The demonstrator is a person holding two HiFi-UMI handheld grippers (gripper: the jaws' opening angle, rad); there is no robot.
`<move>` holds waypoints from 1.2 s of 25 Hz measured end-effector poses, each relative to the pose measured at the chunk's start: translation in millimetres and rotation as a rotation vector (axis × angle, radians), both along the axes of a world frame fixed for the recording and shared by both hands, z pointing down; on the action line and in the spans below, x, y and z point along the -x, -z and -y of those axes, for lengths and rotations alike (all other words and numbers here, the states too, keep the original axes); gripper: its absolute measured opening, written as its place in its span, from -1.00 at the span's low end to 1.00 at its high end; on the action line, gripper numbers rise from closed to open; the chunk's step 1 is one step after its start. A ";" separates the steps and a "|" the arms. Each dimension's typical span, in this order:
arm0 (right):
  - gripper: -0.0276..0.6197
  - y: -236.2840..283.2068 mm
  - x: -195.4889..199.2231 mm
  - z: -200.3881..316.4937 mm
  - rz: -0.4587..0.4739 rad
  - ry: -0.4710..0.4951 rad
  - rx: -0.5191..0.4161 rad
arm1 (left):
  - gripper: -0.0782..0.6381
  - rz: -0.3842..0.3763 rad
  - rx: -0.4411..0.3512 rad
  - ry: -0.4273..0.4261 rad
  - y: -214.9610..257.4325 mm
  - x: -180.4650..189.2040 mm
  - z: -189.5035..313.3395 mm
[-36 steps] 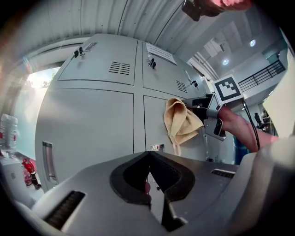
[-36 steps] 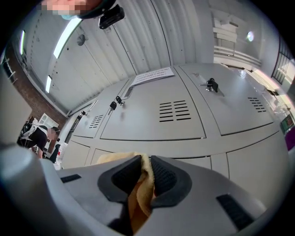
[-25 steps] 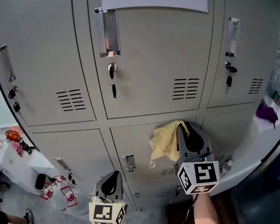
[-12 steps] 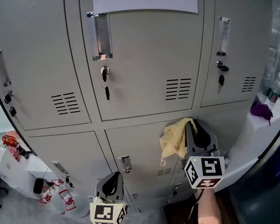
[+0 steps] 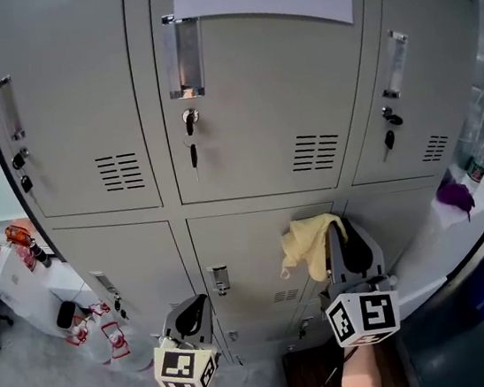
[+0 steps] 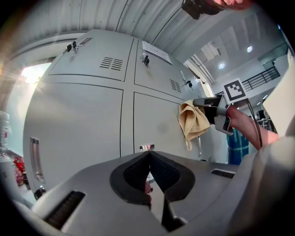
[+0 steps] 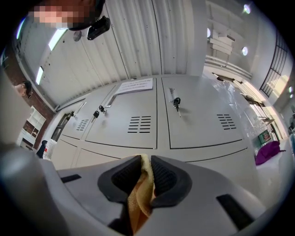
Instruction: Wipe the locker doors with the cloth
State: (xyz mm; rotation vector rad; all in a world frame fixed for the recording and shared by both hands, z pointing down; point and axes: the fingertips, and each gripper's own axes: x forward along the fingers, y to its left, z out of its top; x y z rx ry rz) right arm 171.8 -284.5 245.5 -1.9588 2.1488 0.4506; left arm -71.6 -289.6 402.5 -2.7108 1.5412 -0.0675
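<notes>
Locker doors [image 5: 255, 97] in grey steel fill the head view in two rows, the upper row keyed and vented. The lower middle door [image 5: 241, 251] is the one nearest the work. The yellow cloth [image 5: 307, 240] hangs at its upper right part with its long axis running straight down; whether it touches the panel cannot be told. The right gripper [image 5: 337, 230] carries it, jaws pinched on a fold at their tips. The cloth lies ahead and a little left of them, between jaws and door face. The left gripper [image 5: 195, 306], lower and to the left and well apart from the cloth, has its jaws closed on nothing. The right gripper is plainly the nearer, and a wipe would likely mean pressing forward, then sweeping across the panel.
</notes>
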 end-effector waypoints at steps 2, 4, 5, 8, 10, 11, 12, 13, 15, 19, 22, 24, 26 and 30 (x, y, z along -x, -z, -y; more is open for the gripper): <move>-0.69 -2.2 6.8 -10.8 -0.012 0.016 -0.005 | -0.73 -0.002 0.001 0.008 0.2 2.6 -0.5; -0.69 -6.5 12.6 -20.6 -0.017 0.035 -0.005 | -0.73 -0.003 0.004 0.014 -0.6 4.4 -1.3; -0.69 -9.4 15.5 -24.6 -0.018 0.045 -0.003 | -0.73 -0.003 0.006 0.017 -1.5 5.5 -1.6; -0.69 -20.8 25.6 -32.1 -0.023 0.075 0.009 | -0.73 0.000 0.010 0.031 -3.2 9.6 -2.1; -0.69 -30.1 33.2 -34.8 -0.020 0.099 0.022 | -0.73 0.002 0.011 0.038 -4.3 11.8 -2.6; -0.69 -35.2 37.0 -35.6 -0.015 0.111 0.031 | -0.73 0.003 0.012 0.041 -5.0 12.8 -2.9; -0.69 -40.6 41.2 -35.9 -0.006 0.124 0.043 | -0.73 0.004 0.013 0.044 -5.7 14.0 -3.0; -0.69 -46.2 46.3 -35.7 0.003 0.138 0.058 | -0.73 0.005 0.015 0.047 -6.4 15.4 -3.2; -0.69 -56.4 59.2 -34.0 0.009 0.169 0.083 | -0.73 0.008 0.018 0.056 -7.5 18.8 -3.2; -0.69 -68.4 90.9 -28.3 0.002 0.238 0.108 | -0.73 0.008 0.022 0.070 -9.2 24.9 -2.1; -0.69 -73.5 114.4 -21.6 -0.019 0.279 0.112 | -0.73 0.010 0.020 0.078 -8.6 28.6 -1.1; -0.69 -77.5 129.0 -15.2 -0.034 0.305 0.119 | -0.73 0.015 0.019 0.082 -8.2 30.7 -0.5; -0.69 -80.7 142.0 -7.4 -0.045 0.328 0.123 | -0.73 0.018 0.018 0.088 -8.2 33.4 0.3; -0.69 -84.5 159.3 8.2 -0.063 0.350 0.124 | -0.73 0.017 0.019 0.101 -7.8 40.3 2.4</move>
